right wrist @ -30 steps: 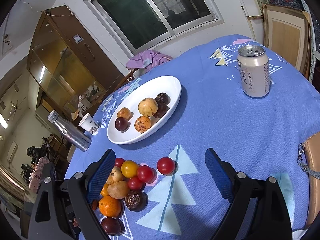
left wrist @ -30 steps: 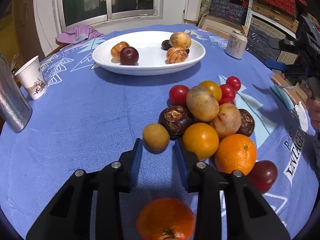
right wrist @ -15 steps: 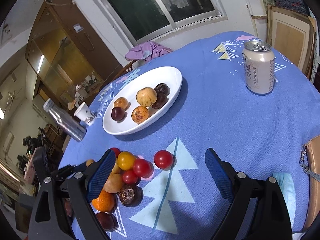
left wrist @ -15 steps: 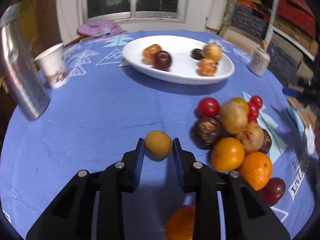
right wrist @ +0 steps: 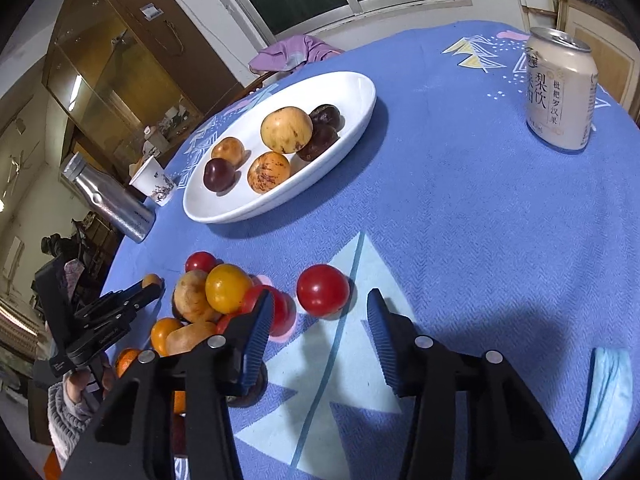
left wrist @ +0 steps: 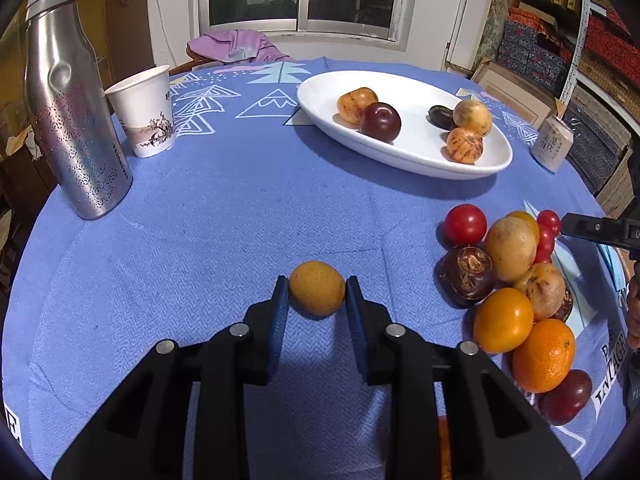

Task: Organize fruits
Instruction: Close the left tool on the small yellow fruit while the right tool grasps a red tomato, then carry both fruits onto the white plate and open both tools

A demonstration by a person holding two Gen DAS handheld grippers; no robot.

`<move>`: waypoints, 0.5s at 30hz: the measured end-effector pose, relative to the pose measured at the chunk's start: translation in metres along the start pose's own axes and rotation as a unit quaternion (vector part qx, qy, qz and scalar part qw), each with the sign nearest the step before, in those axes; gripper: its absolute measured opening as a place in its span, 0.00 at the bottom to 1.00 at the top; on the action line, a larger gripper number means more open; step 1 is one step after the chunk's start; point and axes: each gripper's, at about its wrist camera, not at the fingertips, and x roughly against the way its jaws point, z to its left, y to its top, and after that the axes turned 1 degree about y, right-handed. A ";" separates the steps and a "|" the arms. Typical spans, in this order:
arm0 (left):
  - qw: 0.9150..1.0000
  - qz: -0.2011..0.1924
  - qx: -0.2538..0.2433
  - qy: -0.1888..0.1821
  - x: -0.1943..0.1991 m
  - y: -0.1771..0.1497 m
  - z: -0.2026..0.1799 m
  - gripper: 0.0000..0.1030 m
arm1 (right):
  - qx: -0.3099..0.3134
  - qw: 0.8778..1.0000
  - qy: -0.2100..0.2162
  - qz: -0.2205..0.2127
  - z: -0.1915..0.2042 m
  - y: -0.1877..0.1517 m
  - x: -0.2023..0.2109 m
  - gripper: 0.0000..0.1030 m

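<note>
L gripper [left wrist: 317,292] clamps tan fruit [left wrist: 317,288], R gripper [right wrist: 320,316] open

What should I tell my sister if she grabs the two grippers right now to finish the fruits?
Left gripper: shut on the small round tan-yellow fruit, which seems lifted just off the blue patterned tablecloth.
Right gripper: open, empty, pointing at the lone red tomato beside the pile.
Done: six fruits lie in the white oval plate.
Left: carry the tan-yellow fruit to the plate, then move the heap of tomatoes, oranges and brown fruits, one by one.
</note>
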 end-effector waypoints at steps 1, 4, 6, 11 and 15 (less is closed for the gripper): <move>1.000 0.000 -0.001 0.001 0.000 0.000 0.000 0.27 | -0.001 1.000 0.000 0.000 0.000 0.001 -0.002 0.47; 1.000 0.001 0.004 -0.004 -0.001 0.001 0.001 0.28 | -0.008 1.000 0.001 0.008 0.000 0.003 -0.012 0.41; 1.000 0.003 0.008 -0.009 -0.002 0.001 0.002 0.28 | -0.006 1.000 -0.004 0.008 0.001 0.004 -0.017 0.39; 1.000 0.006 0.008 -0.020 -0.004 0.001 0.001 0.27 | 0.017 0.999 -0.028 -0.004 0.008 0.002 -0.019 0.31; 1.000 0.002 0.013 -0.025 -0.003 0.001 0.002 0.27 | 0.036 0.998 -0.044 -0.005 0.013 -0.001 -0.019 0.30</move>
